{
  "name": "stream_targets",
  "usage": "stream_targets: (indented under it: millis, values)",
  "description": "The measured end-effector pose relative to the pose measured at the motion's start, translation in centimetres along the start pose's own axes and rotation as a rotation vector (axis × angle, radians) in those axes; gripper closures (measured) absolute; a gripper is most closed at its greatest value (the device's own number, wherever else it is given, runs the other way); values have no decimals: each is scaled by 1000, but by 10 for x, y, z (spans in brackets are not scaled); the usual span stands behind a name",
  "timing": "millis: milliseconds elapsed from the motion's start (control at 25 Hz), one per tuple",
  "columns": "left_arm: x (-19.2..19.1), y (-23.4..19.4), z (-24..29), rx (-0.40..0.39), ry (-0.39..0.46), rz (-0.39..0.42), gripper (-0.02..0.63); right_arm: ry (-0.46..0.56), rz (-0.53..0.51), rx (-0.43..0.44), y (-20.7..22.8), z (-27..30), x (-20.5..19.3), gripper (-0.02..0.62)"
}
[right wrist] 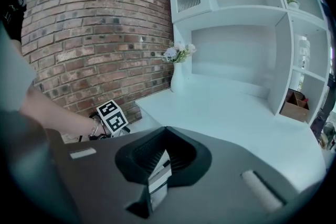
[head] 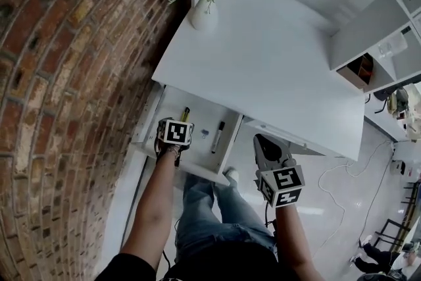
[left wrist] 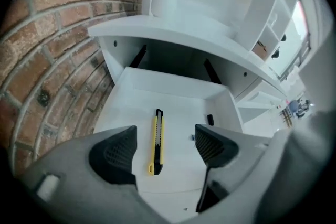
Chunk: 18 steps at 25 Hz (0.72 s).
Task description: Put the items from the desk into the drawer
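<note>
The white drawer [head: 201, 114] stands pulled out under the desk [head: 263, 62]. On its floor lie a yellow utility knife [head: 185, 115], a black marker [head: 218, 137] and a small dark item [head: 204, 133]. My left gripper [head: 176, 139] hangs over the drawer's left part. In the left gripper view it [left wrist: 163, 147] is open, and the knife [left wrist: 156, 141] lies loose on the drawer floor [left wrist: 173, 93] below the gap. My right gripper [head: 263, 143] hovers by the drawer's right front corner. Its jaws [right wrist: 164, 157] are shut, with a pale strip at the seam that I cannot identify.
A white vase with flowers [head: 202, 13] stands at the desk's far left corner against the brick wall [head: 59, 76]. White shelving [head: 375, 16] rises at the right, with a brown box [head: 358, 71] in one cubby. The person's legs [head: 210, 207] are just in front of the drawer.
</note>
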<state>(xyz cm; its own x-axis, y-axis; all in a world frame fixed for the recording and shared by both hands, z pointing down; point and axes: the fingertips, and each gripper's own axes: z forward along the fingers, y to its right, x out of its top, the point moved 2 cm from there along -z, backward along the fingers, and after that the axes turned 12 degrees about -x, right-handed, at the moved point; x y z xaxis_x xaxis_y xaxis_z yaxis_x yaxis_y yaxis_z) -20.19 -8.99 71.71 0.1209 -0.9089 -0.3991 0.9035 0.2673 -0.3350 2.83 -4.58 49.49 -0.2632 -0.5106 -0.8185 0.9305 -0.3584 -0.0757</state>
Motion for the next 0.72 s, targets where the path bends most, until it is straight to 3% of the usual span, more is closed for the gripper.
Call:
stream_targets:
  millis: [400,720]
  values:
    - [19,28,-66,16,165,-26,256,113,4,-3,20,-28,38,586]
    - [42,52,-135,44,351,-25,258,198,25,1,35,-44,75,586]
